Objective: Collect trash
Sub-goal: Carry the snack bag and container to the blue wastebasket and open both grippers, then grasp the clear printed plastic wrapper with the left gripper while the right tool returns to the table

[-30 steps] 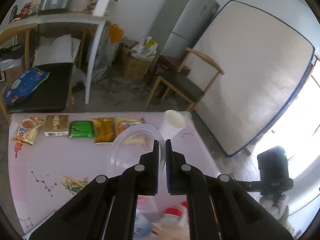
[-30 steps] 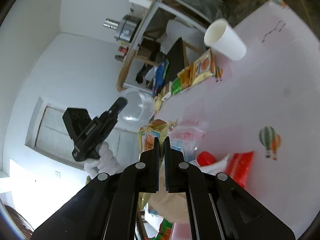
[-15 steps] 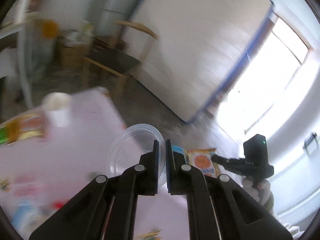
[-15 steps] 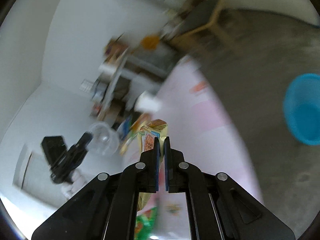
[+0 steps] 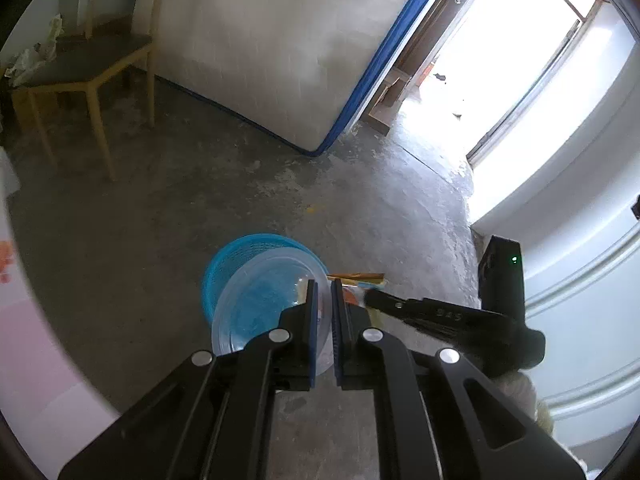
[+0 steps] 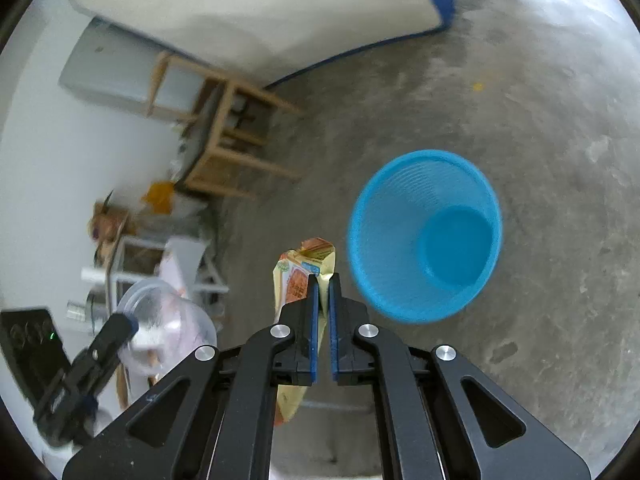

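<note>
Left wrist view: the left gripper (image 5: pixel 324 300) is clenched on the rim of a clear plastic lid (image 5: pixel 264 304), which it holds tilted above the blue wastebasket (image 5: pixel 224 264) standing on the bare concrete floor (image 5: pixel 160 220); the basket shows partly through the lid and partly past its upper left edge. Just to the right, the right gripper (image 5: pixel 370 297) enters from the right edge of the view with a snack wrapper (image 5: pixel 356 280) at its tip, close beside the lid. A corner of the pink table (image 5: pixel 24 340) lies along the left edge of the view, well apart from the basket. Behind stand a wooden chair (image 5: pixel 88 68) and a white mattress (image 5: pixel 280 40) with blue piping leaning upright, and a bright doorway (image 5: pixel 500 40) opens at upper right. Right wrist view: the right gripper (image 6: pixel 323 280) has just been opening a little, with the yellow and orange snack wrapper (image 6: pixel 300 276) between its jaws; the wrapper's top edge is caught between the pads and the rest hangs down to their left, so it counts as grasped. The open mouth of the blue wastebasket (image 6: pixel 400 300) lies just right of the fingertips and appears empty. At lower left the left gripper (image 6: pixel 124 326) holds the clear plastic lid (image 6: pixel 168 320). A wooden chair (image 6: pixel 232 140) and a grey refrigerator (image 6: pixel 104 72) stand beyond.
</note>
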{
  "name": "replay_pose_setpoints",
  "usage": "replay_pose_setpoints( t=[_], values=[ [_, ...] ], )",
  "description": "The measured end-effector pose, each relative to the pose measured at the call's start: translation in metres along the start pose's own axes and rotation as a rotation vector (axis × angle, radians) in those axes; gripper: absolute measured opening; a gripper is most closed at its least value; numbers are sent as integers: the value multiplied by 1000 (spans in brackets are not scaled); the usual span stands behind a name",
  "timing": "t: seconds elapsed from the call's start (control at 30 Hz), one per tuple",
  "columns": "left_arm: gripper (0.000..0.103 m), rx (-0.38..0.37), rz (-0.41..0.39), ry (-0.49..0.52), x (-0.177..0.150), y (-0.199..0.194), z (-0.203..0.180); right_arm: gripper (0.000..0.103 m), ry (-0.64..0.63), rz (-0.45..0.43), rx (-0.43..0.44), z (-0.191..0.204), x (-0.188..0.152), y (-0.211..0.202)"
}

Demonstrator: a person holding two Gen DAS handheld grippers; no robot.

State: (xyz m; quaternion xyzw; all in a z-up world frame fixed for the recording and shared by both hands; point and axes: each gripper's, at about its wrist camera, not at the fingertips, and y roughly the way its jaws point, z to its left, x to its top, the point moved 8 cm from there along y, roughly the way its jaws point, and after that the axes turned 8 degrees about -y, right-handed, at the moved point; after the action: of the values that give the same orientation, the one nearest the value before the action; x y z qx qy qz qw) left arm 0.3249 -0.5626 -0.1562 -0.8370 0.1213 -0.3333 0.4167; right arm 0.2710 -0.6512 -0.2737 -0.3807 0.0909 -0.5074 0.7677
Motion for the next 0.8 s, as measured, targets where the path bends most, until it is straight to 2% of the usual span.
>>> replay_pose_setpoints(
  t=[0.03,0.07,0.1,0.13,0.17,0.3,0.47,0.67,0.8],
  values=[
    [6,21,-8,-8,3,13,2,18,26,-10,-12,-17,9,3],
    [15,42,-13,-35,5,28,6,26,47,-18,-27,-27,13,8],
    [37,60,-11,-56,5,39,6,41,68,-24,-43,-43,14,16],
    [45,84,-14,-75,5,48,9,48,88,-27,-63,-54,15,25],
    [50,108,-34,-91,7,53,13,48,105,-28,-85,-65,14,25],
    [51,79,-43,-122,5,51,14,48,156,-14,-121,-95,0,26],
    [52,50,-92,-127,13,14,21,48,101,-32,-138,-96,-4,1],
    [52,12,-160,-64,20,-84,21,56,-80,-76,-177,-66,-4,-33],
    [53,29,-226,-2,3,-186,30,68,-307,-132,-205,-15,-14,-70]
  ],
)
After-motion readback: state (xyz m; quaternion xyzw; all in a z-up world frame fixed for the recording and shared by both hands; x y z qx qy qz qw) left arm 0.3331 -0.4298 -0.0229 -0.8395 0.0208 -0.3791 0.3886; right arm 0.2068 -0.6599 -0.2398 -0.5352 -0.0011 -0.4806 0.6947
